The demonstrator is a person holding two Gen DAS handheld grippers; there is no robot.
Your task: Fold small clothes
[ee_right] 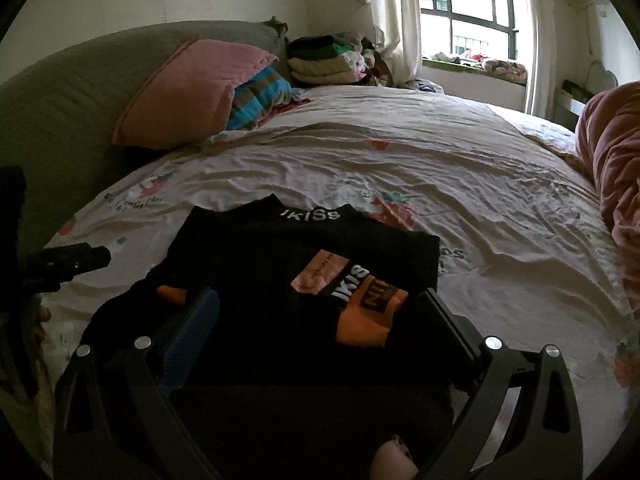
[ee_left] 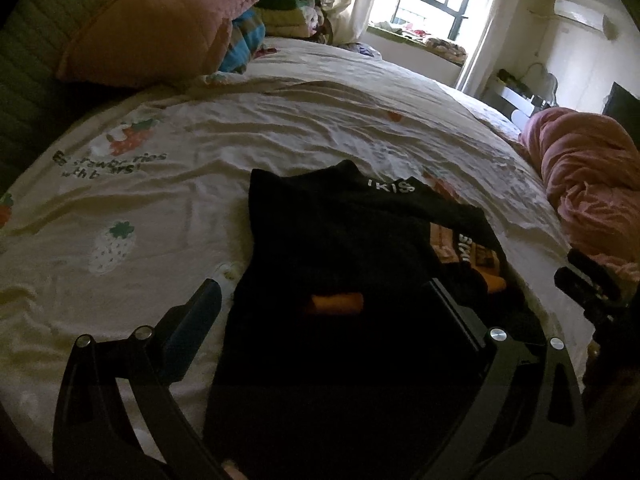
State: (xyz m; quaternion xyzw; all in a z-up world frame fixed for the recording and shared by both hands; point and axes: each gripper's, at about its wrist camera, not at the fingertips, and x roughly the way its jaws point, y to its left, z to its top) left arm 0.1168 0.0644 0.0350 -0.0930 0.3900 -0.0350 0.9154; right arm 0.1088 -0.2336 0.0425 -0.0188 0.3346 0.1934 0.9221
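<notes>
A small black garment [ee_left: 340, 248] with white "IKISS" lettering and orange patches lies on the bed sheet [ee_left: 180, 208]. It also shows in the right wrist view [ee_right: 288, 248], partly folded with an orange panel on top. My left gripper [ee_left: 324, 304] is open, its fingers spread over the garment's near left part. My right gripper [ee_right: 320, 312] is open, its fingers straddling the garment's near right part. Neither grips cloth. The right gripper shows at the far right of the left wrist view [ee_left: 588, 284]; the left one shows at the left of the right wrist view [ee_right: 68, 264].
A pink pillow [ee_right: 188, 88] and a striped blue cushion [ee_right: 260, 92] lie at the headboard. A stack of folded clothes [ee_right: 324, 60] sits in the far corner. A pink quilt [ee_left: 588, 176] is bunched at the right. A window [ee_right: 472, 4] is behind.
</notes>
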